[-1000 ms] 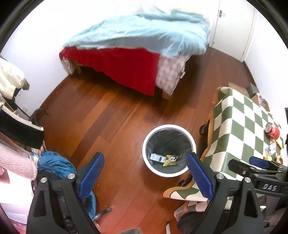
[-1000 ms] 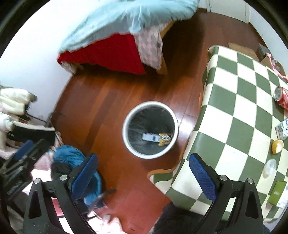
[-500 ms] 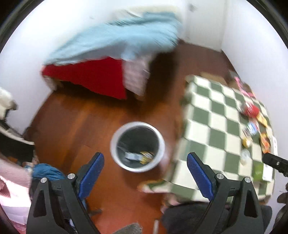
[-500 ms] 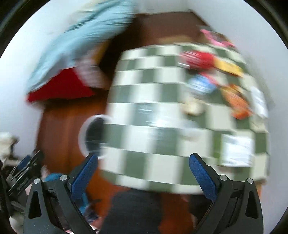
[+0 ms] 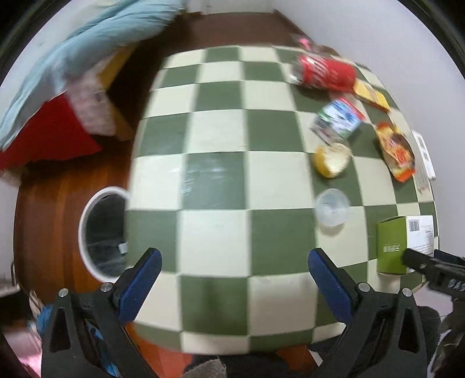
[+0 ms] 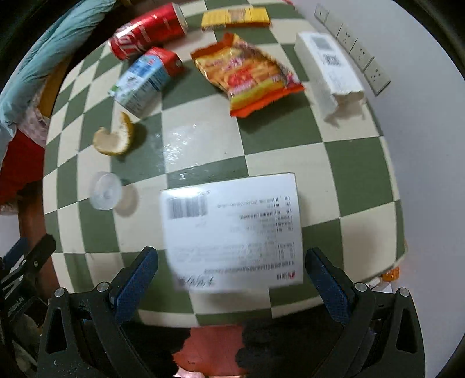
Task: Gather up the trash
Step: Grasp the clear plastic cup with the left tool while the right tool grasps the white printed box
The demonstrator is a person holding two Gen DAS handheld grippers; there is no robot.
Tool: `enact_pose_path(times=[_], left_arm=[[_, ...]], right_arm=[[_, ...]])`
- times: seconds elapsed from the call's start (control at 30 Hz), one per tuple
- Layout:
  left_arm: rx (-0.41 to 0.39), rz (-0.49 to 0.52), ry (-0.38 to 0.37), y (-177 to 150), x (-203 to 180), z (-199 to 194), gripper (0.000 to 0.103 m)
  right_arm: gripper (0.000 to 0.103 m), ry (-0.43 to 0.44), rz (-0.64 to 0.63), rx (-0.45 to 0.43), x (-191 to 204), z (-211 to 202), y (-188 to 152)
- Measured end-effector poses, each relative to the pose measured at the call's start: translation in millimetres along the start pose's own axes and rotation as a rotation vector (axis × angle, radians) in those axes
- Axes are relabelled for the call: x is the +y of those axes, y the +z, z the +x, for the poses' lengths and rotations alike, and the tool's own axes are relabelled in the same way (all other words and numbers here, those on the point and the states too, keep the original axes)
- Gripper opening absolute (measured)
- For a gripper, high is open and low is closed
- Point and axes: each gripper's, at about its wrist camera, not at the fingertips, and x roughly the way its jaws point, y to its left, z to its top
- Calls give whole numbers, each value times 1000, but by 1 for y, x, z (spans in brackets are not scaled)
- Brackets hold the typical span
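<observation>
Altogether eight pieces of trash lie on the green-and-cream checkered table [image 6: 363, 162]: one red soda can [image 6: 148, 30] on its side and one yellow wrapper [image 6: 235, 17] at the far edge, one blue-and-white drink carton [image 6: 142, 83], one orange snack bag [image 6: 250, 75], one long white box [image 6: 328, 68] by the right edge, one piece of yellow fruit peel [image 6: 114, 136], one clear plastic lid [image 6: 104, 190], and one green-sided box with a white barcode label [image 6: 232, 229] at the near edge; its print is too blurred to read. One white round bin [image 5: 98, 232] stands on the floor off the table's left edge. Left gripper [image 5: 232, 285] and right gripper [image 6: 231, 283] both hover spread wide, holding nothing, the right above the labelled box.
</observation>
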Motion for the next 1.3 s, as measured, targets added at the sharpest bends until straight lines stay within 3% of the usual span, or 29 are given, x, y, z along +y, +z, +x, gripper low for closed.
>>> enact_pose_path(times=[0.07, 0.17, 0.3, 0.43, 0.5, 0.6, 0.67, 1.0, 1.3], left_arm=[[17, 29, -4, 7, -13, 9, 103], [48, 55, -22, 16, -28, 23, 103], [58, 84, -42, 24, -46, 35, 102], [57, 136, -63, 31, -73, 50, 101], [50, 155, -67, 34, -81, 55, 91], [63, 172, -68, 36, -92, 64, 65], [68, 172, -73, 37, -97, 68, 40], [29, 162, -68, 36, -96, 58, 37], [-79, 114, -59, 28, -64, -2, 37]], right_arm=[[102, 6, 6, 5, -5, 8, 3], [93, 35, 14, -27, -15, 5, 6], [93, -39, 28, -68, -34, -3, 13], [93, -19, 61, -48, -53, -3, 17], [93, -22, 51, -44, -53, -5, 16], [93, -29, 46, -31, -53, -1, 22], [93, -24, 49, -32, -56, 1, 22], [91, -8, 51, -48, -57, 0, 20], [91, 49, 1, -117, -24, -39, 4]])
